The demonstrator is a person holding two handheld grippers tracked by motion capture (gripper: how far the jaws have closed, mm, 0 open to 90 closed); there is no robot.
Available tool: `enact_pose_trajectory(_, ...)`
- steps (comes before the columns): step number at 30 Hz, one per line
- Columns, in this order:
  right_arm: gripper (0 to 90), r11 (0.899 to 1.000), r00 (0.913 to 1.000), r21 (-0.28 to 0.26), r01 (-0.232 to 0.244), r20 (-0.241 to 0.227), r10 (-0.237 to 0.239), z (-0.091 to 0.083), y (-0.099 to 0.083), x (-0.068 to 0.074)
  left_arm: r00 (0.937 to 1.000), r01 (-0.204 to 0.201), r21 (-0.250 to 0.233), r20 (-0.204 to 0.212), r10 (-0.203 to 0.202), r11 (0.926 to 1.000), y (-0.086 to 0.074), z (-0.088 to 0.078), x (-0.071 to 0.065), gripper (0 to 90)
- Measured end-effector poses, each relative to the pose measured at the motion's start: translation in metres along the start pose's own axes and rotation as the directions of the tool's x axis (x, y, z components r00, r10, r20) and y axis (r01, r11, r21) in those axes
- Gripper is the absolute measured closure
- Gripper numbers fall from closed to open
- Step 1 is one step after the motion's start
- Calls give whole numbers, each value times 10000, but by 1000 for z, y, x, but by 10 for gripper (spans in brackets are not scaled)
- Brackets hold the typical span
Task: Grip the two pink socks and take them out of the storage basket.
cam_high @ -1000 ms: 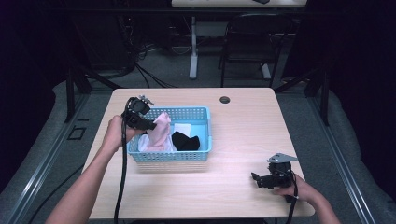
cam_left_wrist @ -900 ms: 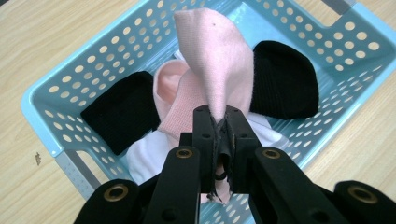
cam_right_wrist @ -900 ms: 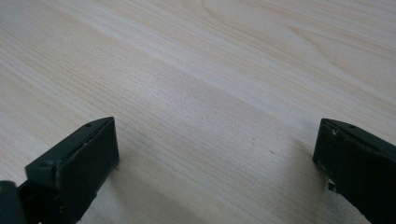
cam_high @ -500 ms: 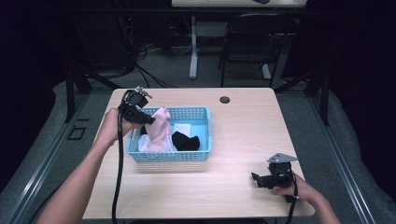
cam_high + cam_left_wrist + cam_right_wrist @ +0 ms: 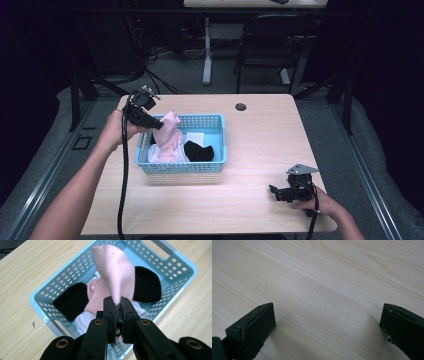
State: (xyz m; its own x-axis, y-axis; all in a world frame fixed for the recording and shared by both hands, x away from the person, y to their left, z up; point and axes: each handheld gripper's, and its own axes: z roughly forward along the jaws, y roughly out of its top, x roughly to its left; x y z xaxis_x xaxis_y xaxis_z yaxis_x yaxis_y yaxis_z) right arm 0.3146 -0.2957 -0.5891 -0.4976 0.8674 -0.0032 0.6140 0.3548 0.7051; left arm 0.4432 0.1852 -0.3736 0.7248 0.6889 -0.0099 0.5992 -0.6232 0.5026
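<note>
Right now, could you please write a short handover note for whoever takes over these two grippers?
Left gripper: shut on the pink sock, lifted above the left end of the blue basket.
Right gripper: open, resting on the bare table near the front right corner, holding nothing.
In the basket: a black sock, a second black sock, more pink and white cloth.
Done: the pink sock is gripped and mostly raised; its lower end hangs inside the basket.
Left: probably carry it out onto the table, then take the others.
</note>
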Motion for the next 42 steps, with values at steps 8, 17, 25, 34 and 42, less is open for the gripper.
enact_pose_trajectory(8, 0, 10000, 10000, -37, 15, 1, -15, 0, 0, 0, 10000, -68, -29, 0, 68, 10000, 4, -15, 4, 845)
enact_pose_trajectory(17, 0, 10000, 10000, -48, -41, -9, 41, 0, 0, 0, 9996, 97, -264, -245, -104, 9996, 3, -36, 11, 845)
enact_pose_trajectory(25, 0, 10000, 10000, -56, -28, -16, 28, 1, 0, 0, 9981, 288, -436, -529, -311, 9986, -4, -53, 20, 845)
enact_pose_trajectory(34, 0, 10000, 10000, -47, -30, -21, 30, 1, 0, 0, 9956, 556, -426, -735, -587, 9975, -12, -64, 31, 848)
enact_pose_trajectory(42, 0, 10000, 10000, -44, -33, -22, 32, 0, 0, 0, 9915, 845, -332, -963, -874, 9959, -23, -73, 42, 848)
